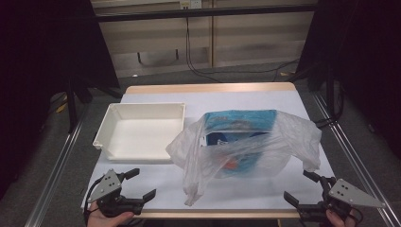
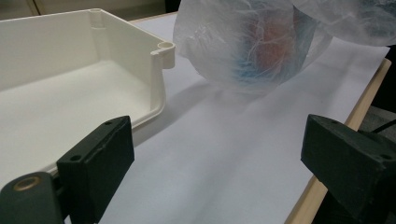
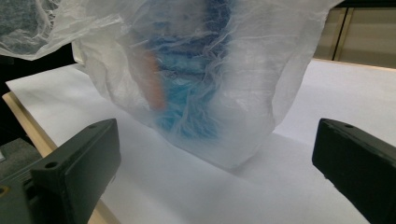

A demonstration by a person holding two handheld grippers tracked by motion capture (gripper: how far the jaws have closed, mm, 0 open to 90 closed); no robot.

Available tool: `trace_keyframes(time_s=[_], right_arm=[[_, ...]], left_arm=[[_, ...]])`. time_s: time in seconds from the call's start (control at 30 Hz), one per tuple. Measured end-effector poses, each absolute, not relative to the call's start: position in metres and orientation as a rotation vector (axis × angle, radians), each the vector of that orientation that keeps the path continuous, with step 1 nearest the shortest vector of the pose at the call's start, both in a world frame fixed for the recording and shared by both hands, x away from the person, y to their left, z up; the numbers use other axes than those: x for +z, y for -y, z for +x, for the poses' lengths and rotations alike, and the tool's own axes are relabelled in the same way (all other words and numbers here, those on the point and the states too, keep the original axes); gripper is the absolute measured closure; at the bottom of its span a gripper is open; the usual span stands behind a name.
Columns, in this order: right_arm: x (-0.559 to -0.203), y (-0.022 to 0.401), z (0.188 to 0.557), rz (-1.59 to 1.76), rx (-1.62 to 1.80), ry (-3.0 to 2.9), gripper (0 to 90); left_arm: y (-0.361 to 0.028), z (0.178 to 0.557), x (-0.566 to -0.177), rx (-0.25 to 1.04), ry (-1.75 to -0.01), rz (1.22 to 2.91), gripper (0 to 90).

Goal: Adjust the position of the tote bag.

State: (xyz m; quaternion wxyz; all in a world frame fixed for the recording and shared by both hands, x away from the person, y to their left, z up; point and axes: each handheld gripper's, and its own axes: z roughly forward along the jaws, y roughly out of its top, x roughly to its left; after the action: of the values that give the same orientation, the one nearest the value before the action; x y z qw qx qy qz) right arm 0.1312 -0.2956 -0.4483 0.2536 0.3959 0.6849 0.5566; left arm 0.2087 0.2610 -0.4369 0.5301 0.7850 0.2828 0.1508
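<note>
The left gripper [image 1: 140,183] is held by a hand [image 1: 105,217] at the near left edge, its jaws spread wide with nothing between them. The right gripper [image 1: 299,187] is held by the other hand [image 1: 336,218] at the near right edge, jaws likewise spread wide and empty, angled inward.

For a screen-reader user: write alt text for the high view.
A translucent plastic bag holding a blue package sits on a white-covered table, beside an empty white tray. At the near edge, the left gripper and right gripper wait with jaws open, holding nothing.
</note>
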Motion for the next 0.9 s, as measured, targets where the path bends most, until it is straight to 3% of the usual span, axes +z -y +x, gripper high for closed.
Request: trace_keyframes(time_s=[0.9], right_arm=[[-0.441, 0.29, 0.131, 1.006, 1.551, -1.956, 0.6]], left_arm=[[-0.247, 0.201, -0.433, 0.343, -0.626, 1.902, 16.7]])
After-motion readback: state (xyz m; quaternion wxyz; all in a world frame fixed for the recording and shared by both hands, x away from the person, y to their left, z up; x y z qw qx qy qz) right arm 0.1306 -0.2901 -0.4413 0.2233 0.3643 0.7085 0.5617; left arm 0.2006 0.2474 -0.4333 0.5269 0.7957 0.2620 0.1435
